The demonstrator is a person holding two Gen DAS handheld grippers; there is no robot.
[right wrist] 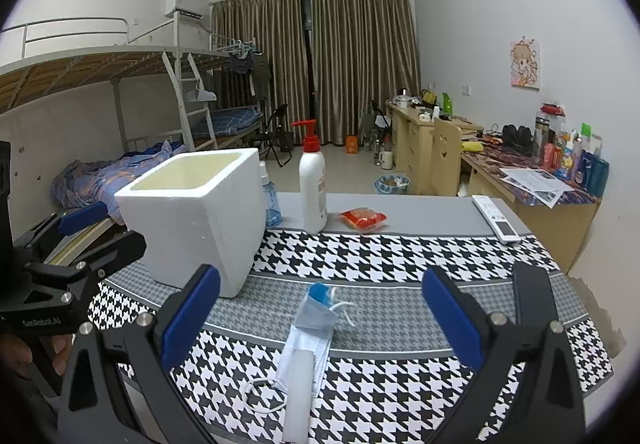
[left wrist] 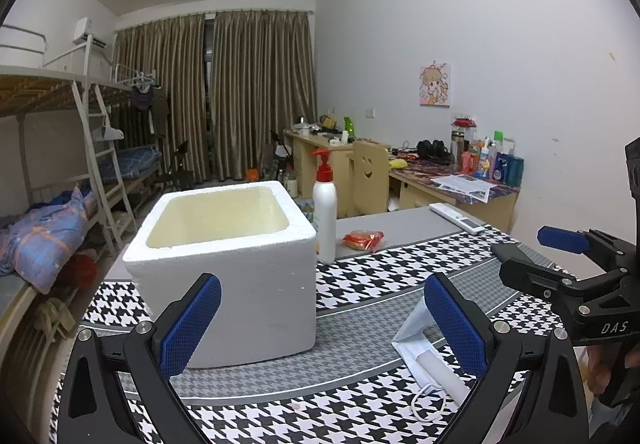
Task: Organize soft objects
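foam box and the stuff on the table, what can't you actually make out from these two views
- Floor of the white foam box: hidden by its own walls in both wrist views.
- Small clear blue bottle: right wrist view only, half hidden behind the box.
- Light blue face mask: a white cylinder lies over it; the left tool finger covers part of it in the left wrist view.
- Label on the white pump bottle: too small to read.

This is a dormitory bedroom. Metal bunk beds (right wrist: 120, 84) with a ladder (right wrist: 192, 104) line the left wall, brown curtains (right wrist: 320, 60) cover the far window, and wooden desks (right wrist: 416, 140) cluttered with bottles and papers run along the right wall under a cartoon poster (right wrist: 525, 64).
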